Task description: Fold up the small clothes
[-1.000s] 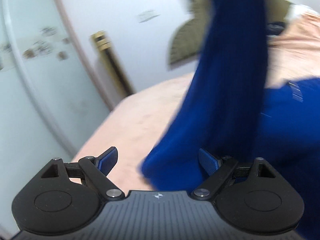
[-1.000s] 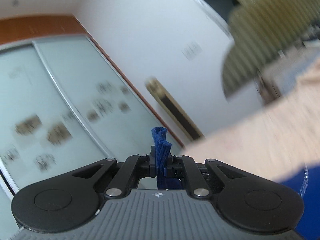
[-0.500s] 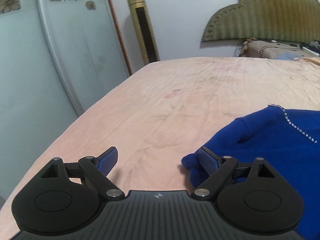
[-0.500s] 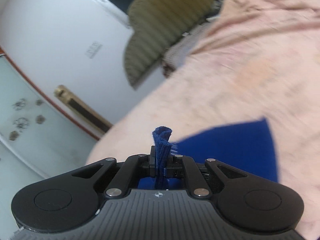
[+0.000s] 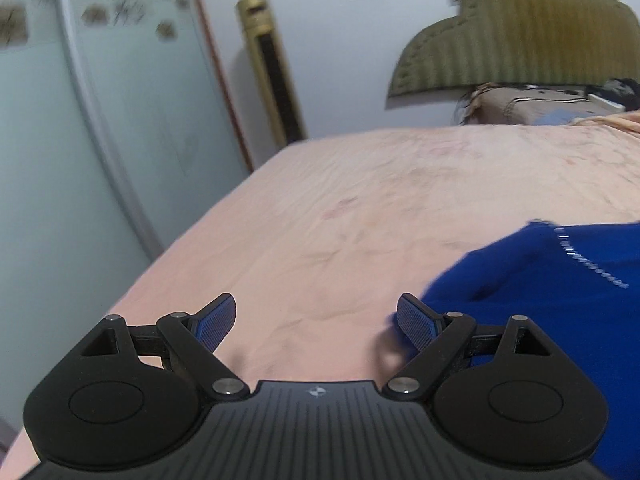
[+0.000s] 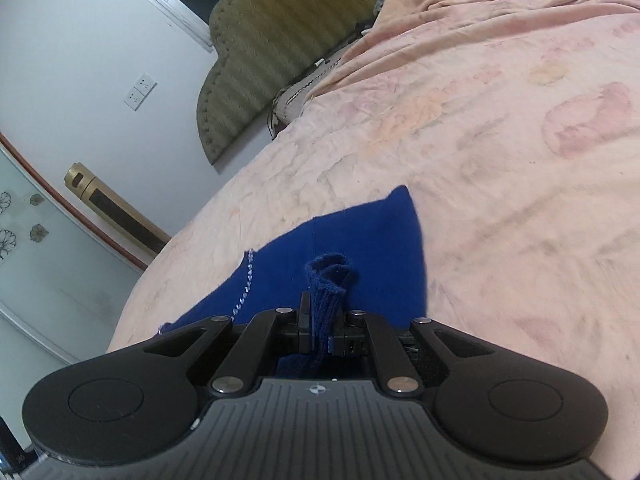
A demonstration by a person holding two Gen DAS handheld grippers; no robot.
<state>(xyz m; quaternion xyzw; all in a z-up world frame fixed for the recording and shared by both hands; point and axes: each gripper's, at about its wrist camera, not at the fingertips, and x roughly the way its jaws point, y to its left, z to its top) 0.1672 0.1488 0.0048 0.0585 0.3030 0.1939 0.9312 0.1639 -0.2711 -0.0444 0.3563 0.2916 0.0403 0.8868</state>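
Note:
A small dark blue knit garment [image 5: 552,292] with a line of silver beads [image 6: 245,284] lies on the pink bedsheet [image 5: 360,240]. In the left wrist view it sits at the right, its edge against my right fingertip [image 5: 416,318]. My left gripper [image 5: 316,316] is open and empty, low over the sheet. My right gripper [image 6: 325,320] is shut on a bunched edge of the blue garment [image 6: 360,240], which spreads out on the bed in front of it.
An olive padded headboard [image 5: 516,36] and pillows [image 5: 532,104] stand at the far end of the bed. A gold tower fan [image 5: 272,68] and a glass wardrobe door [image 5: 80,120] are at the left. The bed's left edge [image 5: 192,236] runs diagonally.
The garment hung in the air in front of the left gripper a second ago; it now lies on the bed. The right gripper has come down with its held edge and tilted toward the bed.

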